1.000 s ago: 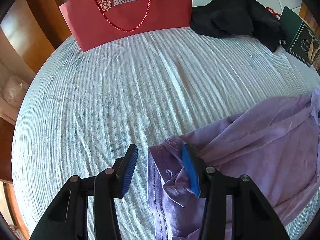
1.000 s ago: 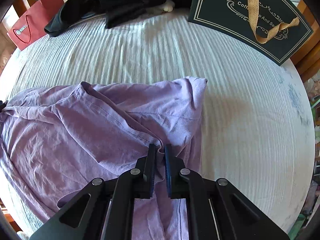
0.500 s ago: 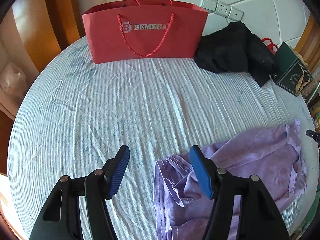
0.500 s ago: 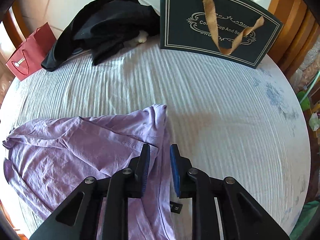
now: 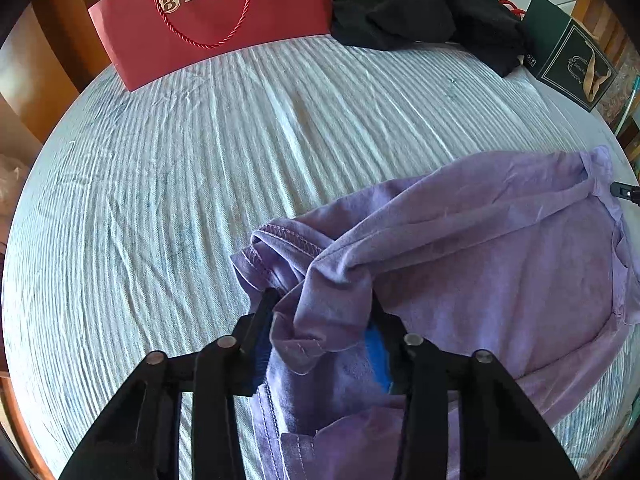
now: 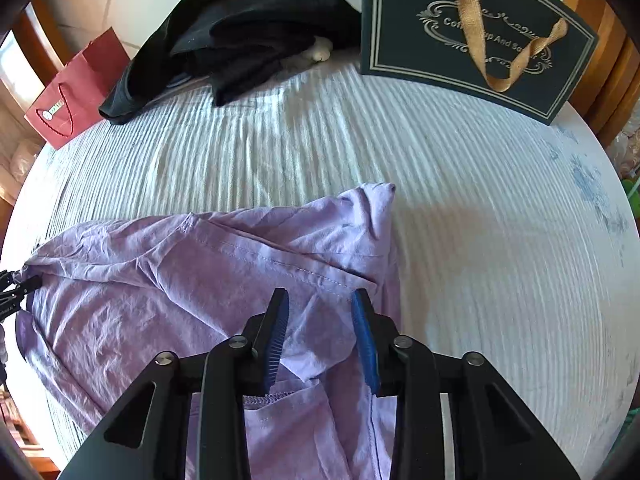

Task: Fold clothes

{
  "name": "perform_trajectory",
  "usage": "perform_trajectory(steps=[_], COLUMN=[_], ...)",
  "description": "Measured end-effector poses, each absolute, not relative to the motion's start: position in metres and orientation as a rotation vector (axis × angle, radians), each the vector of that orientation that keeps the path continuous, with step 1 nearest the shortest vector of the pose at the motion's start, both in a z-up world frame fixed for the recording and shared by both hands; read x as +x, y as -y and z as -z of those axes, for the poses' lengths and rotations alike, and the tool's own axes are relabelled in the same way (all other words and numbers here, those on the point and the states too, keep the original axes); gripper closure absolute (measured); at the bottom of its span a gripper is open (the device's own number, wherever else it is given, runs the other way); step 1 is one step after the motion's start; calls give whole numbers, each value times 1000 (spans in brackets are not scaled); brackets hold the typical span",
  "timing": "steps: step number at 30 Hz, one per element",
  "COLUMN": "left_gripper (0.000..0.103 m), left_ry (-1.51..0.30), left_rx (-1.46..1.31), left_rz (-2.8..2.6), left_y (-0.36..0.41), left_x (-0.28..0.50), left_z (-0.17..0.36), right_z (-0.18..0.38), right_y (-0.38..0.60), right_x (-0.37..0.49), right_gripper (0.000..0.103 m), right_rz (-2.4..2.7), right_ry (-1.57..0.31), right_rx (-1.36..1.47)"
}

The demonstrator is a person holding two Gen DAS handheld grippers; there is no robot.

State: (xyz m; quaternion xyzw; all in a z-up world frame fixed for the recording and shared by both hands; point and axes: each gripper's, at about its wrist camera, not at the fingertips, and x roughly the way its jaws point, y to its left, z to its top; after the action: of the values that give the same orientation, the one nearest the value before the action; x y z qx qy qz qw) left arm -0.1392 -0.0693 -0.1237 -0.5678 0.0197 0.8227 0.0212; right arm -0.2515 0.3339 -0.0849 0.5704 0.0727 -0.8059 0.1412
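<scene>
Shirt (image 5: 480,272) lies crumpled at the near edge of the bed (image 5: 200,160). Your left tongs (image 5: 324,312) were wide apart a moment ago. Now they are closing on a bunch of its hem, so that corner looks caught. Your right tongs (image 6: 320,312), almost together before, stand apart over the other side, holding nothing. You likely need that grip before folding.
</scene>
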Motion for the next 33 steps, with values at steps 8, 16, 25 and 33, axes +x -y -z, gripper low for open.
perform_trajectory(steps=[8,16,25,33], left_gripper=[89,89,88,87], left_ry=[-90,-66,-15,-9], left_rx=[-1687,-1725,-1751,-1769], left_rz=[-2584,-2567,-2561,-2566], left_y=[78,78,79,83], left_x=[-125,-128,-129,-127], left_z=[101,105,109,116], right_z=[62,60,78,88], right_y=[-328,-355,-340,-334], right_x=[-214,-218,-238,-251], right_gripper=[103,94,68,83], right_rz=[2299,2296,2287,2312], right_ry=[-359,-99,-57,-173], right_rx=[1520,1528,1559,1568])
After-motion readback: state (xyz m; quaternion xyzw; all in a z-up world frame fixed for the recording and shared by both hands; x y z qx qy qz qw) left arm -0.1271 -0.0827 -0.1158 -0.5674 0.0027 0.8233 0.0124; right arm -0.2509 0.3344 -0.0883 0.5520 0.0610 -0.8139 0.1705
